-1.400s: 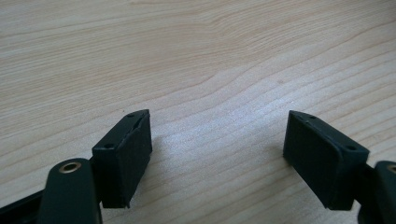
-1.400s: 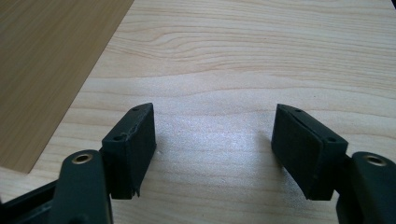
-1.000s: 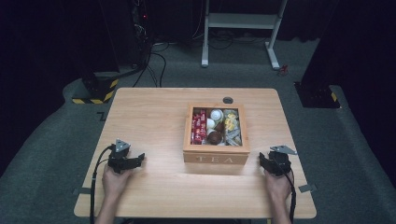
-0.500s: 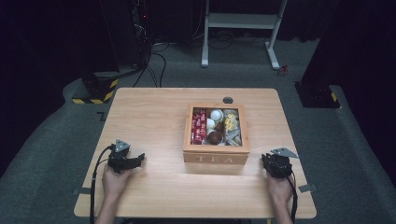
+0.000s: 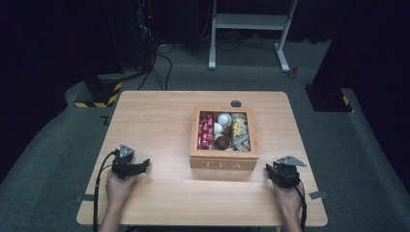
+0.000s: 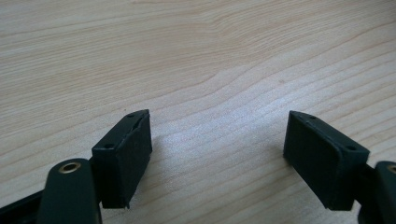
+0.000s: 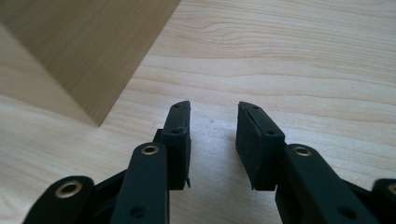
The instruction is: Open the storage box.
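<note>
Tea box (image 5: 224, 140): open wooden box, a bit right of centre in the high view, "TEA" lettered on the front wall that faces the bottom of the frame. Its corner also fills the upper left of the right gripper view (image 7: 88, 51).
What's in it: red packets (image 5: 206, 131) down the left compartment, white round things (image 5: 223, 119) and a dark brown one (image 5: 222, 142) in the middle, yellow and grey sachets (image 5: 239, 130) on the right. Too small to say more, honestly.
Right gripper (image 5: 279, 170): lower right of the high view, just beside the box's front right corner, not touching it. Jaws have just been opening, now a moderate gap, nothing between them but bare tabletop (image 7: 214, 137).
Left gripper (image 5: 140, 166): lower left of the high view, well apart from the box, resting on the wood. Jaws spread wide, nothing held (image 6: 217, 156).
Hands: one on each gripper, coming in from the bottom edge, left hand (image 5: 117, 187) and right hand (image 5: 287, 200).
Table (image 5: 154, 116): light wood, with a small dark round thing (image 5: 236, 103) just above the box near the far edge.
</note>
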`<act>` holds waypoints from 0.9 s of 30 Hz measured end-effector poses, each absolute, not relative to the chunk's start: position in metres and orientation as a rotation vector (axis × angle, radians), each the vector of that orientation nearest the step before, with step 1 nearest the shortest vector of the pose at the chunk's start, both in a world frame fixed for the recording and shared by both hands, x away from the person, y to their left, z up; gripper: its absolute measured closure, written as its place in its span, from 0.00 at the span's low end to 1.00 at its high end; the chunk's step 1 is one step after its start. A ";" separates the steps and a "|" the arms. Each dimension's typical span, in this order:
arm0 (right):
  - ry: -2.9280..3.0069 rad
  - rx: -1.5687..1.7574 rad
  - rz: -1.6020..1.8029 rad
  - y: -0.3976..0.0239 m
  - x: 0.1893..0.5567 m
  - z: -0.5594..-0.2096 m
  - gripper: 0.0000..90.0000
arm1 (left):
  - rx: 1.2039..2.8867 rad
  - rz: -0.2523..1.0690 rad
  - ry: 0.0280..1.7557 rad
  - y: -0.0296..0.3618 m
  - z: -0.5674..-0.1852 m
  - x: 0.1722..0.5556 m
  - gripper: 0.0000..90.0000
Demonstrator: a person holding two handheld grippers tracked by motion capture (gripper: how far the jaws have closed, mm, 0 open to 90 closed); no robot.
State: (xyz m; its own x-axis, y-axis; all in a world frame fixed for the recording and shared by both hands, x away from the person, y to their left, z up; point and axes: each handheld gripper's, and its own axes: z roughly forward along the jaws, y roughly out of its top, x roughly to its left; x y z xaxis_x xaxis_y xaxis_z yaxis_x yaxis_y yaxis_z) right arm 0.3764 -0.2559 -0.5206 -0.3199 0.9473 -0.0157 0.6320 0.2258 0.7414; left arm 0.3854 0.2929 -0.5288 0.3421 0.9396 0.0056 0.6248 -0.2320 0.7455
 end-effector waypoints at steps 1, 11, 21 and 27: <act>2.041 1.442 0.889 -0.255 0.375 -0.520 0.71 | 1.953 0.617 1.365 0.293 -0.529 0.385 0.26; 2.068 1.387 0.911 -0.244 0.366 -0.519 0.69 | 1.955 0.617 1.365 0.293 -0.529 0.385 0.26; 2.111 1.347 0.956 -0.231 0.353 -0.520 0.71 | 1.954 0.618 1.365 0.293 -0.529 0.385 0.26; 2.141 1.301 0.982 -0.222 0.349 -0.521 0.81 | 1.953 0.618 1.365 0.293 -0.529 0.385 0.26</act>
